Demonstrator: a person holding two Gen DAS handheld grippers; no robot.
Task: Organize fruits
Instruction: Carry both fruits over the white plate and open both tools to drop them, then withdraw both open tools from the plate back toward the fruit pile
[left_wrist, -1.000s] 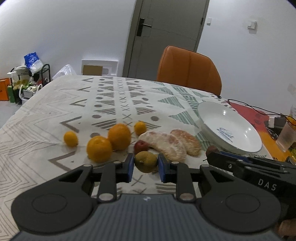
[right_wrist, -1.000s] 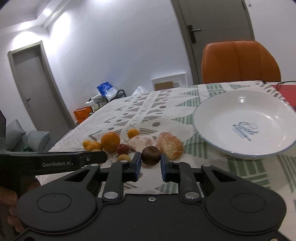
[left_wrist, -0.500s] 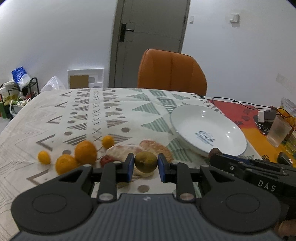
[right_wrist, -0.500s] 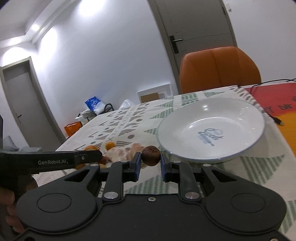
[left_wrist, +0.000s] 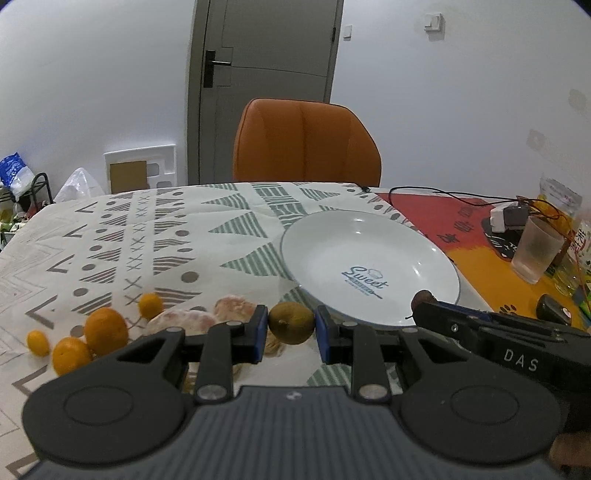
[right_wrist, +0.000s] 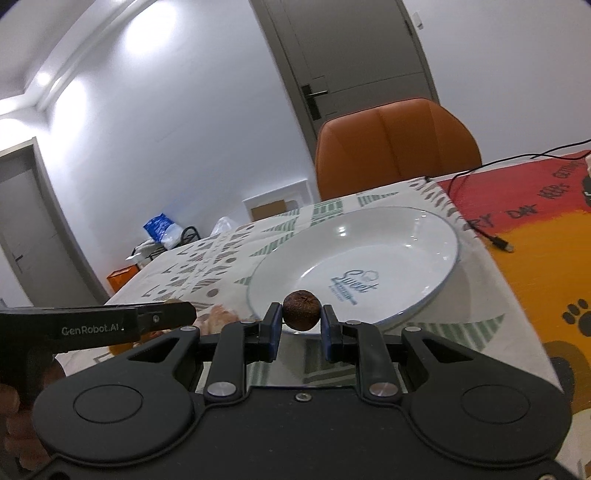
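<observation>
At bottom centre the left tool (left_wrist: 291, 326) pinches a greenish-brown fruit (left_wrist: 291, 326); the right tool (right_wrist: 300, 319) clamps a dark wrinkled fruit (right_wrist: 300, 309), both evidently bound for the white plate (left_wrist: 321, 236) at mid-frame. At lower left, the oranges (left_wrist: 105, 326) and peeled segments (left_wrist: 181, 321) wait on the tabletop (left_wrist: 147, 229).

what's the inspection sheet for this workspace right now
surface: table under a patterned cloth, red and orange mat at its right end
job's things: white plate empty; oranges, small citrus and peeled segments lie left of it
clutter: frosted cup, small items at the right edge
grippers: left gripper shut on a green-brown fruit; right gripper shut on a dark brown fruit before the plate rim
cables: black cable across the mat
surroundings: orange chair, grey door
</observation>
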